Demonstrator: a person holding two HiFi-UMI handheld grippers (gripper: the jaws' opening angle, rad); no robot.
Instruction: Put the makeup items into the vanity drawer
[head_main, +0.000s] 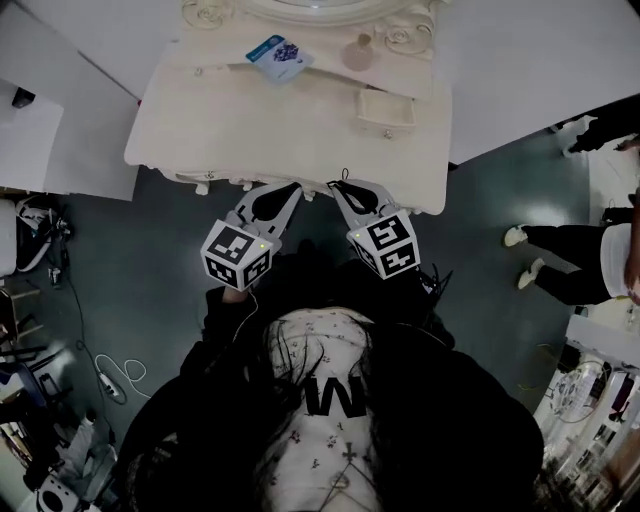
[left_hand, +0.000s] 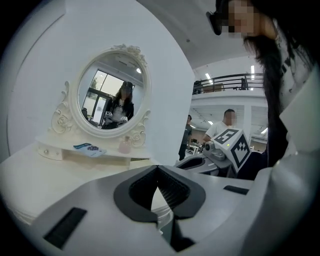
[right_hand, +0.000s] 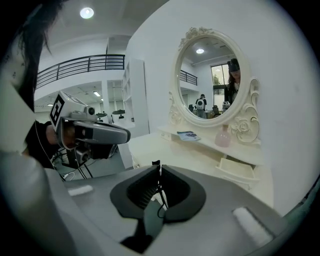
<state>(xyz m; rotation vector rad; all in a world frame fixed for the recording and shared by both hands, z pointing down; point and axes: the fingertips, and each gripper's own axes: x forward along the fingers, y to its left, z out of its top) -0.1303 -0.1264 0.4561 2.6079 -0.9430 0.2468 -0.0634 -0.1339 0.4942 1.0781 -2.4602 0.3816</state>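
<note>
A white vanity (head_main: 250, 130) stands before me with an oval mirror (left_hand: 111, 95). On its raised shelf lie a blue packet (head_main: 279, 55) (right_hand: 188, 135) and a pink bottle (head_main: 358, 52) (right_hand: 223, 136). A small drawer (head_main: 386, 108) (right_hand: 237, 169) under the shelf's right end is pulled open. My left gripper (head_main: 288, 190) (left_hand: 159, 169) and right gripper (head_main: 338, 187) (right_hand: 159, 167) hover side by side at the vanity's front edge. Both are shut with nothing between the jaws, well short of the items.
White wall panels (head_main: 520, 60) flank the vanity. A person's legs (head_main: 560, 265) stand at the right, near a cluttered bench (head_main: 600, 400). Cables and a power strip (head_main: 108, 380) lie on the floor at the left, beside equipment (head_main: 30, 230).
</note>
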